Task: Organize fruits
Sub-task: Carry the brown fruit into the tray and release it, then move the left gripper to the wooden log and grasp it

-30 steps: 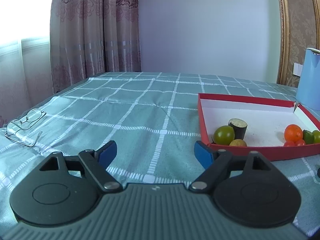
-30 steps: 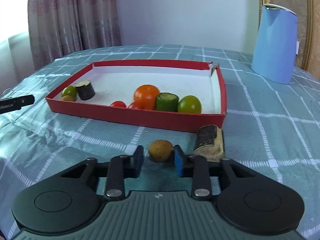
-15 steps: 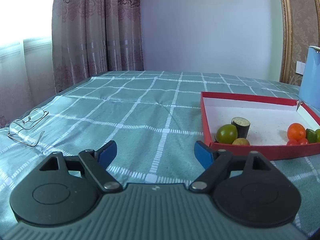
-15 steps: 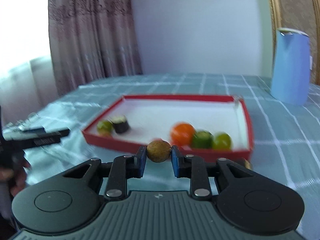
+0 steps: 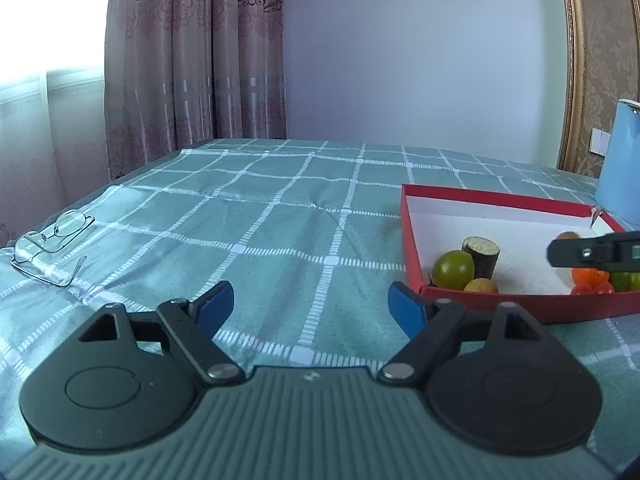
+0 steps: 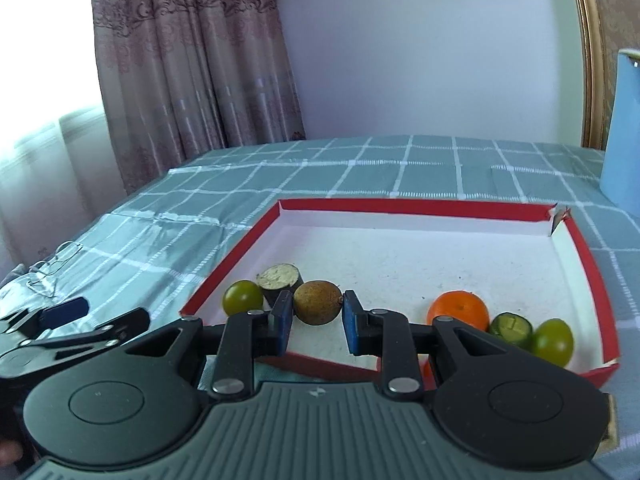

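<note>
Two blue-padded fingers of the left gripper (image 5: 310, 308) stood wide apart in the left wrist view, with nothing between them, low over the teal checked tablecloth (image 5: 256, 216). A pair of thin wire-framed spectacles (image 5: 50, 242) lay near the cloth's left edge. Toward the right edge sat the shallow red cardboard tray with a white floor (image 5: 412, 240). In its near left corner were a round green tomato (image 5: 453, 269), a dark-skinned cut stub of vegetable (image 5: 481, 250) just behind it, and a small yellowish-brown fruit (image 5: 481, 285) just beside the tomato at the front wall. The right gripper (image 5: 560, 246) reached in from the right over the tray, carrying a small brown round fruit (image 5: 568, 235). A tall pale-blue jug (image 5: 620, 168) stood beyond the tray's far right corner.

In the right wrist view, the right gripper (image 6: 318, 316) was clamped on the small brown round fruit (image 6: 318, 307), held over the tray's (image 6: 400, 206) near left part. Past its fingers lay the green tomato (image 6: 242, 297) and the dark stub (image 6: 279, 276). Along the near wall toward the right corner lay a round orange citrus fruit (image 6: 459, 311), a short green cucumber piece (image 6: 511, 329) and a second green tomato (image 6: 554, 340). The left gripper (image 6: 76, 320) was visible at the left edge.
</note>
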